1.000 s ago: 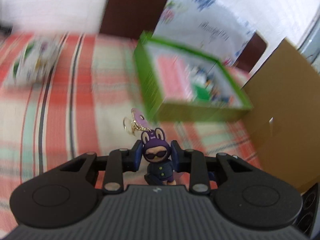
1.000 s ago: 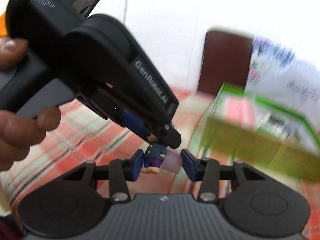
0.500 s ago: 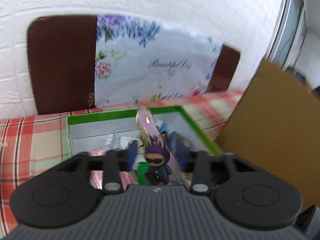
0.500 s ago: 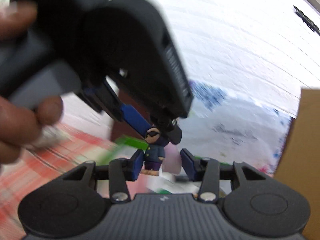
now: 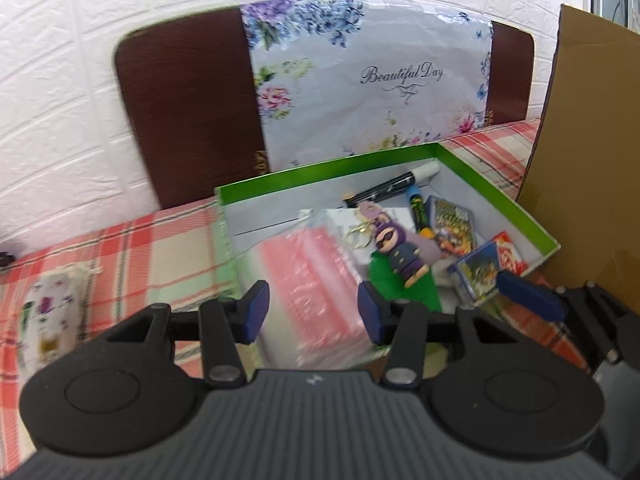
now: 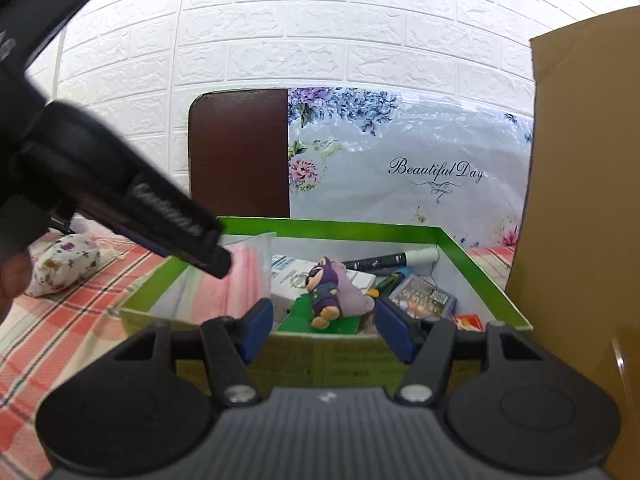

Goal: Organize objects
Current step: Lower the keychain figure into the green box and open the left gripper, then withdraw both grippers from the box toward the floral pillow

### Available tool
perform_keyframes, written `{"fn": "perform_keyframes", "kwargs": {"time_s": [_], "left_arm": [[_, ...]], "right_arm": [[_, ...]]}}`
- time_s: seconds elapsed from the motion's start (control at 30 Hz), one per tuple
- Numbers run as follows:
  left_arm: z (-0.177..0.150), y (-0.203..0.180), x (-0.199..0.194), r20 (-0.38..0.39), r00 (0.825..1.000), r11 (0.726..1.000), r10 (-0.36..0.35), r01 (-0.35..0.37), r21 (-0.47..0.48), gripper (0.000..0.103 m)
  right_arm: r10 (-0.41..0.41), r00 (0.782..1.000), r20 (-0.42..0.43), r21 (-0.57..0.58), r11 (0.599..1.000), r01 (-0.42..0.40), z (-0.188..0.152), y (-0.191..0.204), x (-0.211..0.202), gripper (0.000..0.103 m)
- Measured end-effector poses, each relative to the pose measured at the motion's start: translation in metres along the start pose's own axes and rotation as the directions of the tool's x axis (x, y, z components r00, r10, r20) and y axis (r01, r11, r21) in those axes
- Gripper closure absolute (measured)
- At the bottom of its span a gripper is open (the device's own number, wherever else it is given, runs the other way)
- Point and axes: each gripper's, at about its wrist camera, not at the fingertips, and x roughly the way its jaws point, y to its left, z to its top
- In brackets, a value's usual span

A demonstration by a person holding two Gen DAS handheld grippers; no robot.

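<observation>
Now my left tongs (image 5: 312, 312) stand apart with nothing between the blue pads, hovering over the near edge of the green box (image 5: 496, 200); their jaws have just been opening. My right tongs (image 6: 324, 326) are apart too, also freshly opened and empty, held just in front of the box's near wall.

The purple bunny keychain (image 5: 396, 250) lies inside the box, free of both tongs, on its back across a green card (image 5: 384, 280) with its gold ring (image 5: 358, 236) toward the far wall. In the right wrist view the same figure (image 6: 326, 290) rests in the middle of the box, feet toward me.

Around it I see a pink plastic bag (image 5: 308, 276) filling the left part of the box, a black marker with a white cap (image 5: 394, 188) against the far wall, and small card packs (image 5: 454, 226) on the right. The box sits on a red plaid tabletop (image 5: 132, 256). A floral pouch (image 6: 64, 266) lies on the cloth well to the left of the box, and a brown cardboard panel (image 6: 584, 200) stands just to its right.
</observation>
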Motion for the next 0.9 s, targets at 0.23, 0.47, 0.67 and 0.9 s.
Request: {"fn": "perform_keyframes", "kwargs": {"time_s": [0.23,0.47,0.67,0.9], "left_arm": [[-0.029,0.014,-0.026,-0.016,0.998,0.998,0.059,-0.059,-0.015,0.048],[-0.056,0.033,-0.043,-0.048,0.993,0.993,0.106,-0.109,-0.049,0.046],[-0.072,0.051,-0.053,-0.053,0.988,0.986,0.146,-0.150,-0.070,0.041],[-0.087,0.070,-0.054,-0.074,0.984,0.980,0.161,-0.168,-0.108,0.041]], "right_arm": [[0.055,0.996,-0.068,0.132,0.990,-0.046,-0.003,-0.015,-0.017,0.042],[0.119,0.981,-0.155,0.241,0.967,-0.080,-0.011,-0.011,-0.032,0.042],[0.145,0.974,-0.172,0.214,0.971,-0.107,-0.012,0.012,-0.040,0.042],[0.161,0.969,-0.185,0.159,0.978,-0.132,-0.013,0.034,-0.047,0.041]]}}
